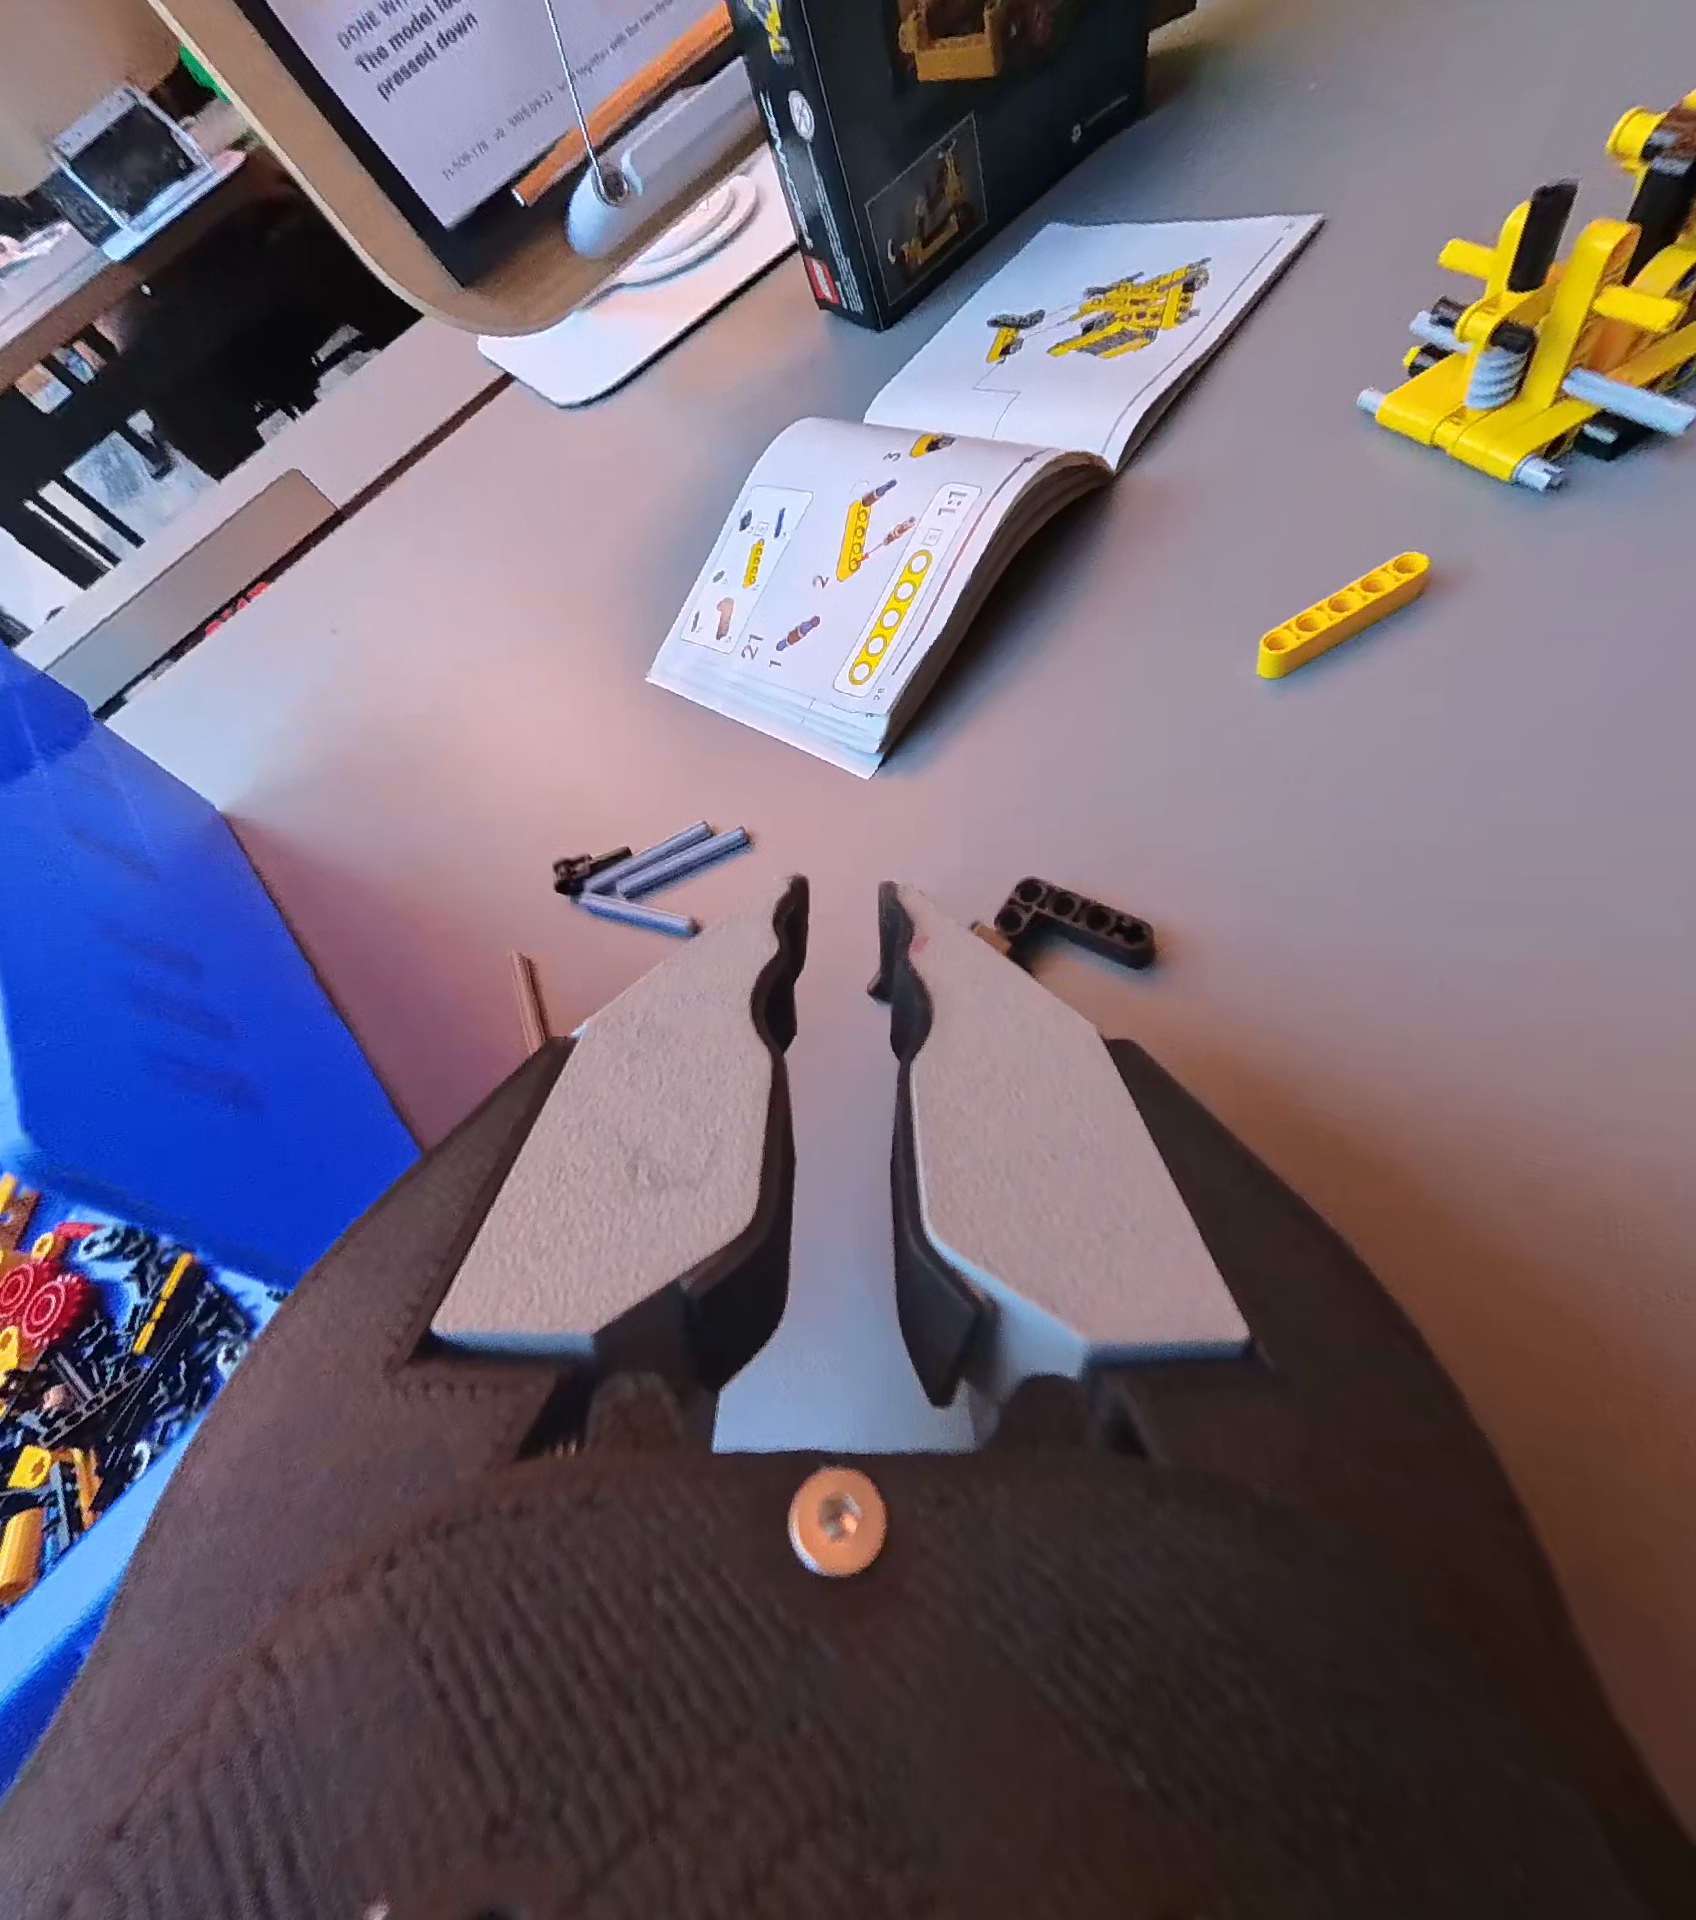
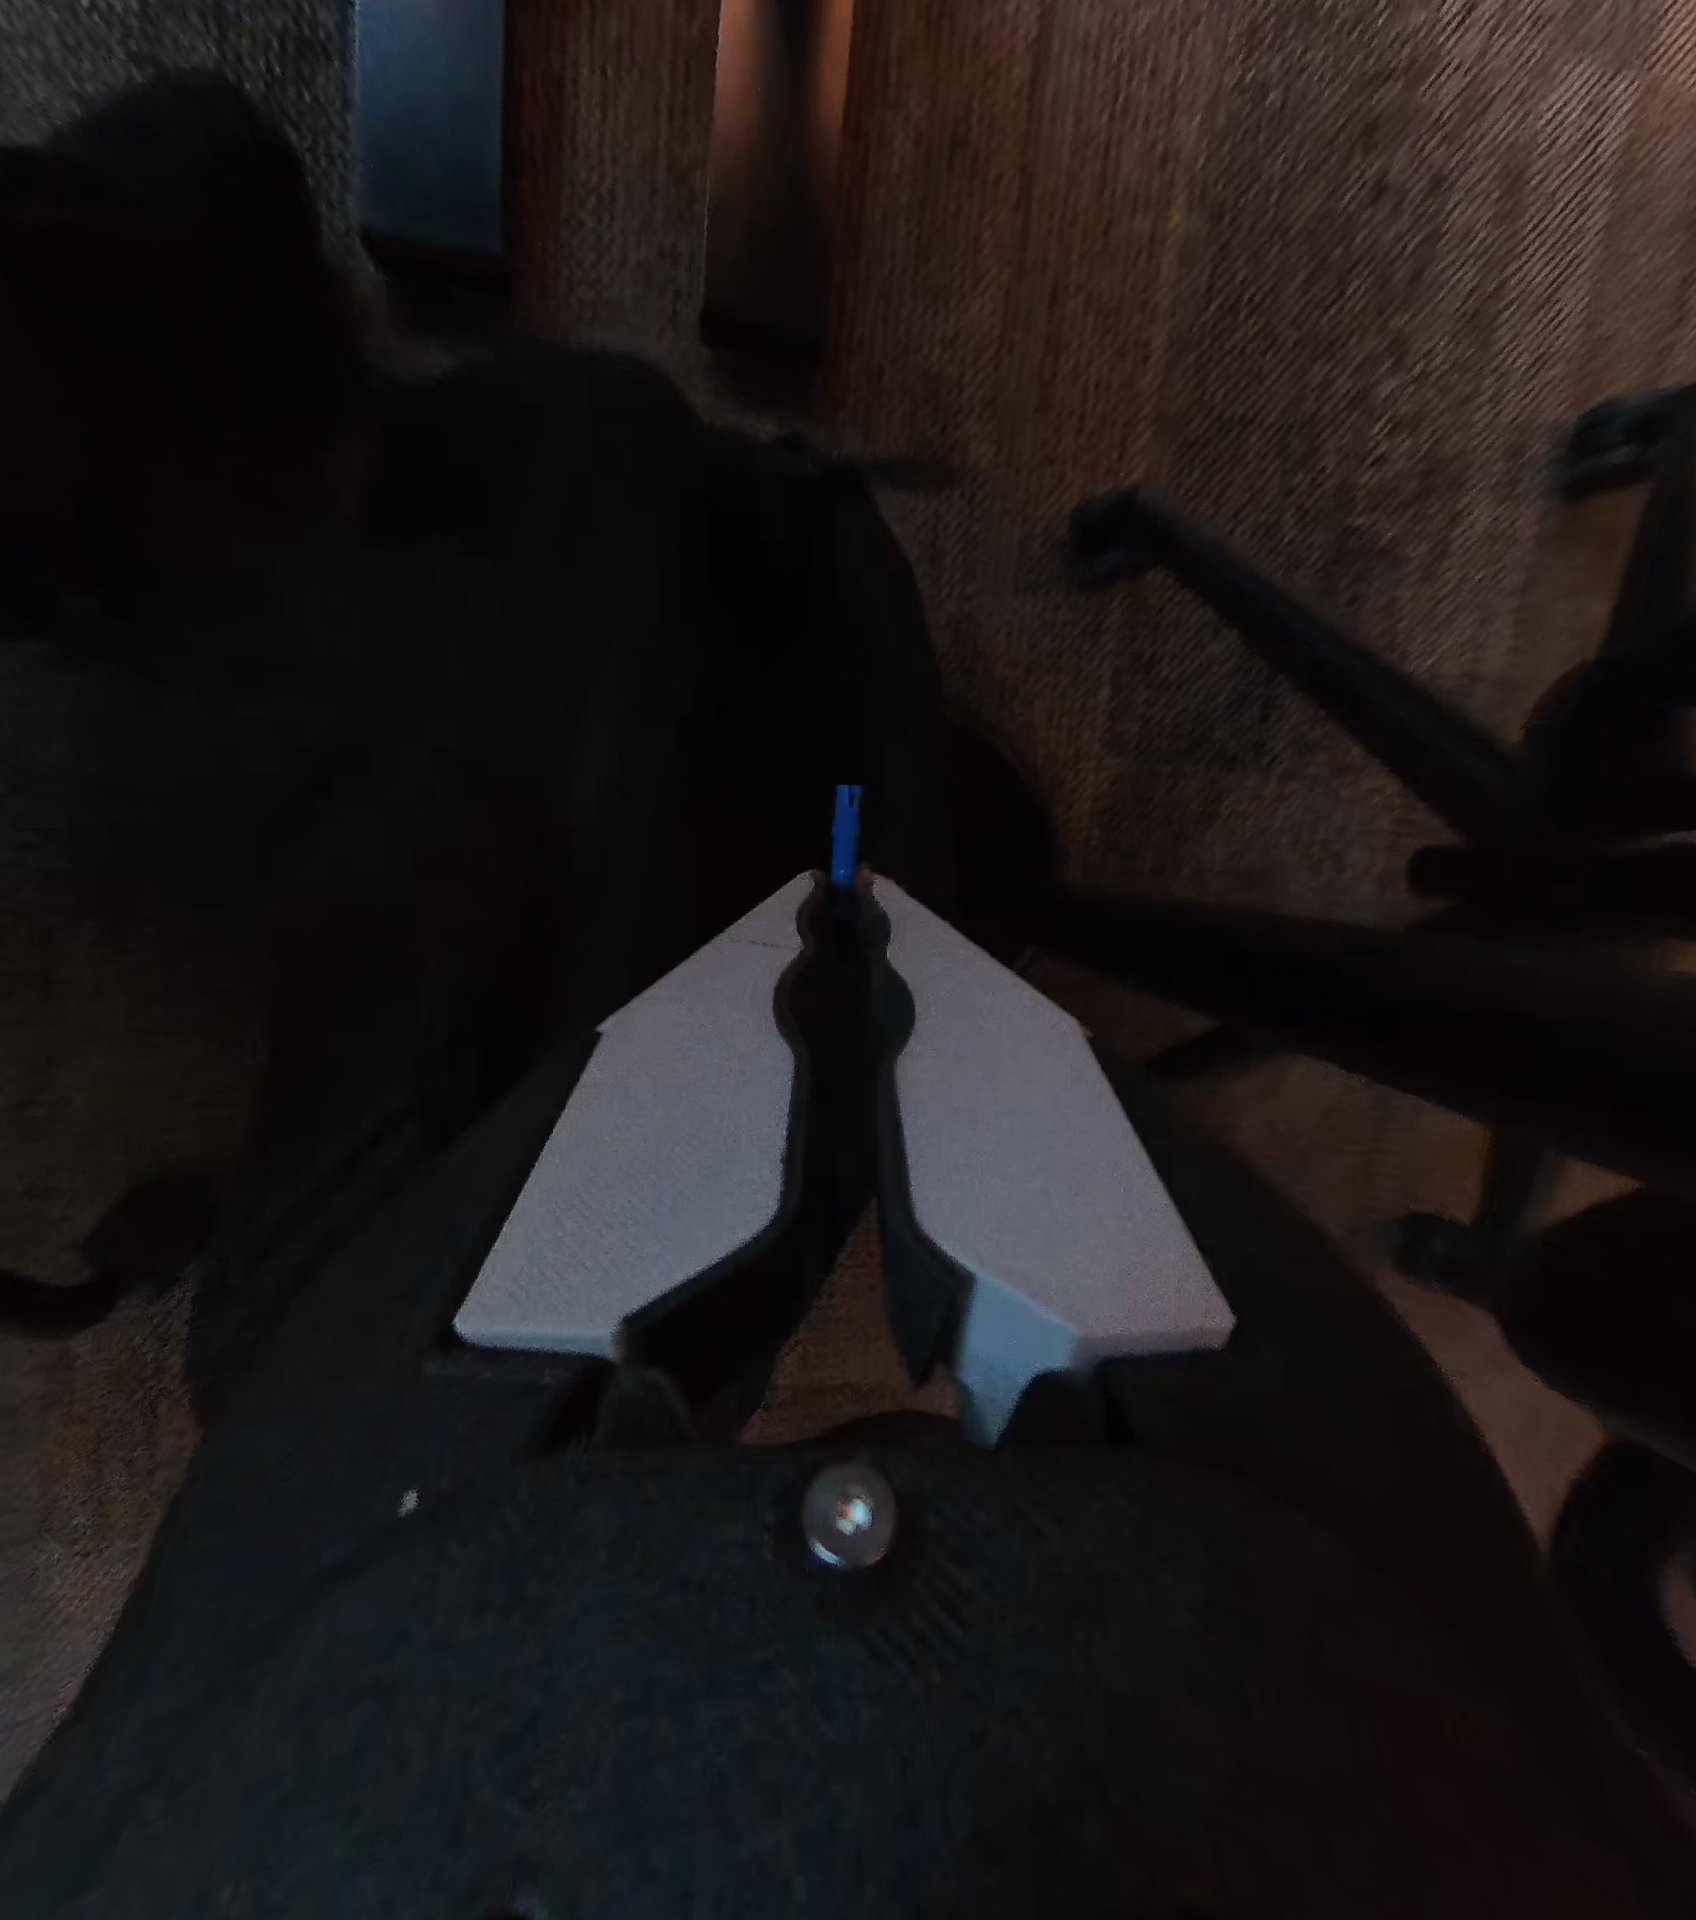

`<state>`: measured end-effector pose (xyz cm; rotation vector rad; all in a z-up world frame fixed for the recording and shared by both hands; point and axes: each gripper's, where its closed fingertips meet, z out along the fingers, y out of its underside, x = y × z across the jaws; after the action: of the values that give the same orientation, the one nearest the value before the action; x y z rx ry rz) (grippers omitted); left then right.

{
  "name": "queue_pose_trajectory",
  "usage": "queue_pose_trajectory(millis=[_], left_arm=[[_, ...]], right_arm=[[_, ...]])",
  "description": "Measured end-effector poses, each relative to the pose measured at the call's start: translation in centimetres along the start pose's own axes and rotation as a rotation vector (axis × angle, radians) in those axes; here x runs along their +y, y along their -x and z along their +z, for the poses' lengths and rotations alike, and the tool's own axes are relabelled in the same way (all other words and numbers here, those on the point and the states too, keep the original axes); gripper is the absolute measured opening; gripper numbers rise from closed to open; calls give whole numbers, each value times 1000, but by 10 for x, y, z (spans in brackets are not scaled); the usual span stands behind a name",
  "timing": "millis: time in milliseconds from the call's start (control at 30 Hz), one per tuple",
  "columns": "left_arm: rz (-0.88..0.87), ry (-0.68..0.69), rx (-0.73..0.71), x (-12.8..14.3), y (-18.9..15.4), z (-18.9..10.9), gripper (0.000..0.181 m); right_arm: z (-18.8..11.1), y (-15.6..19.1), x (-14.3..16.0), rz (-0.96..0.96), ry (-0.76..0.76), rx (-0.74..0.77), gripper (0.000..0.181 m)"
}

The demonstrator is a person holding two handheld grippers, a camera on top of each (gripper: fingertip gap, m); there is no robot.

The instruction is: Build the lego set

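Note:
My left gripper (image 1: 842, 899) hovers over the grey table (image 1: 1239, 1039) with its jaws a little apart and nothing between them. Just ahead to the left lie three grey-blue axles (image 1: 662, 873) and a small black pin (image 1: 582, 868). A black L-shaped beam (image 1: 1072, 923) lies to the right of the fingertips. A yellow beam (image 1: 1343, 615) and the partly built yellow model (image 1: 1592, 301) sit farther right. My right gripper (image 2: 842, 883) is below the table over carpet, shut on a small blue pin (image 2: 844, 831) that sticks out past its tips.
An open instruction booklet (image 1: 927, 540) lies ahead, with the set's black box (image 1: 937, 135) and a monitor stand (image 1: 615, 281) behind it. A blue bin (image 1: 44, 1299) of loose pieces is at the left. A black office chair base (image 2: 1550, 831) stands on the carpet (image 2: 1343, 260). The gap from one gripper's tips to the other's is roughly 95 centimeters. My left tips are roughly 20 centimeters from the partly built yellow model (image 1: 1592, 301).

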<state>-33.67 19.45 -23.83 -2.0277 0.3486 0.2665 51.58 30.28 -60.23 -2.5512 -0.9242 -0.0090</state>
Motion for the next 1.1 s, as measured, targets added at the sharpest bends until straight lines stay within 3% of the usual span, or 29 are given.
queue_pose_trajectory(millis=[100,200,333,467,567,733,867,1033,1100], left_arm=[[-3,-38,18,-6,-1,-1,11],[5,-92,28,-12,-3,-7,12],[-15,-161,108,-20,-11,-14,13],[52,-200,209,-24,-29,-19,14],[76,-241,268,-28,-38,-26,15],[66,-333,410,-34,-49,-45,9],[48,-339,498,-30,-52,-54,10],[97,-299,563,-25,-65,-54,9],[132,-241,598,-18,-73,-50,8]], right_arm=[[-48,8,-40,-69,-122,65,2],[-130,46,-119,-173,-335,69,1],[-246,147,-247,-437,-589,21,2],[-299,267,-349,-677,-718,-62,1],[-306,350,-408,-818,-766,-154,2],[-267,449,-459,-990,-662,-256,1],[-239,481,-470,-1088,-593,-301,2],[-232,500,-485,-1135,-645,-407,3],[-233,496,-490,-1128,-658,-447,17]])
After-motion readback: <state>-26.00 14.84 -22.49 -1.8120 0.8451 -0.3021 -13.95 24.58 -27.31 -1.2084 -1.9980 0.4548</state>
